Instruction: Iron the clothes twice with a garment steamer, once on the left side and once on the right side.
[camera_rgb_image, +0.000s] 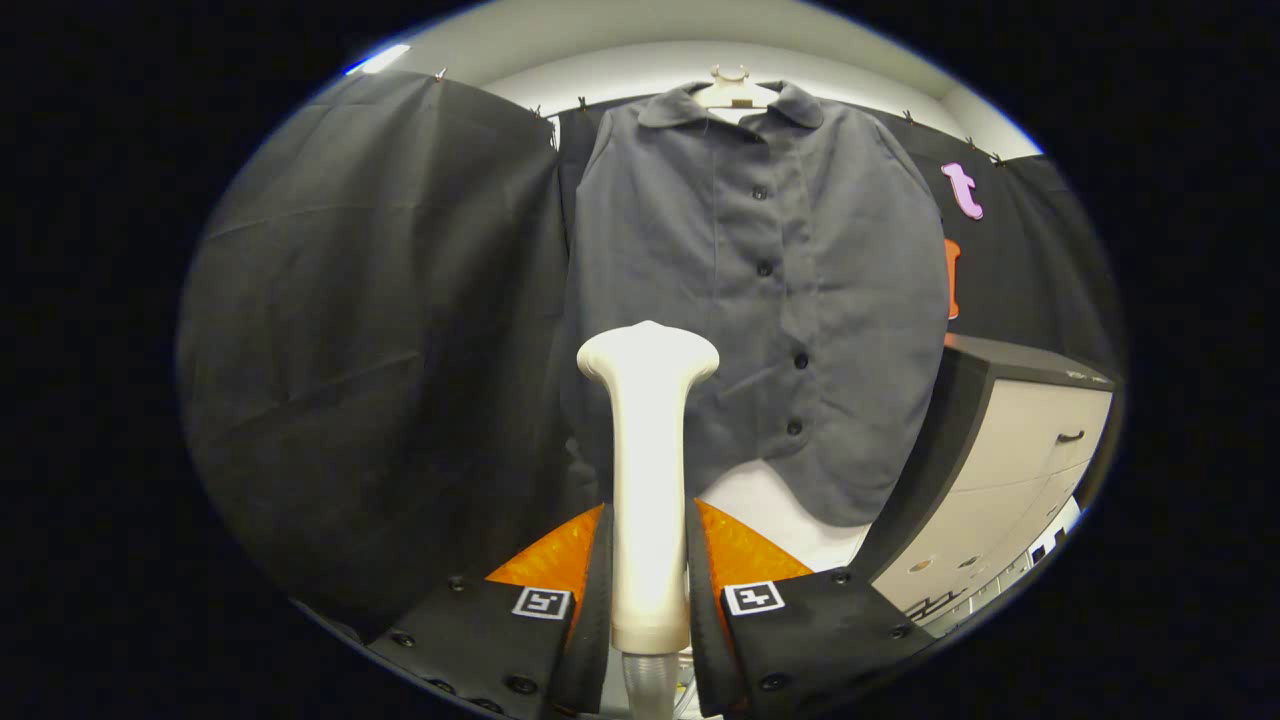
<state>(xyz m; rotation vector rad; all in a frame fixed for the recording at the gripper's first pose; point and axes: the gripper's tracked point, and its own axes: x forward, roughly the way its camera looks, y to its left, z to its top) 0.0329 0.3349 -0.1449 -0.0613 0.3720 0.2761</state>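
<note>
Between the fingers of the tool (648, 590) stands the white garment steamer (648, 480), clamped by both and upright. Beyond its head hangs the grey shirt (760, 300) on a hanger (733, 92), beside a cabinet (1010, 470).

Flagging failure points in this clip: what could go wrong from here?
The claw is shut on the steamer low on its handle, so the head could tilt or slip during a stroke. The shirt hangs loose on one hanger and may swing away. The cabinet crowds that side.
</note>
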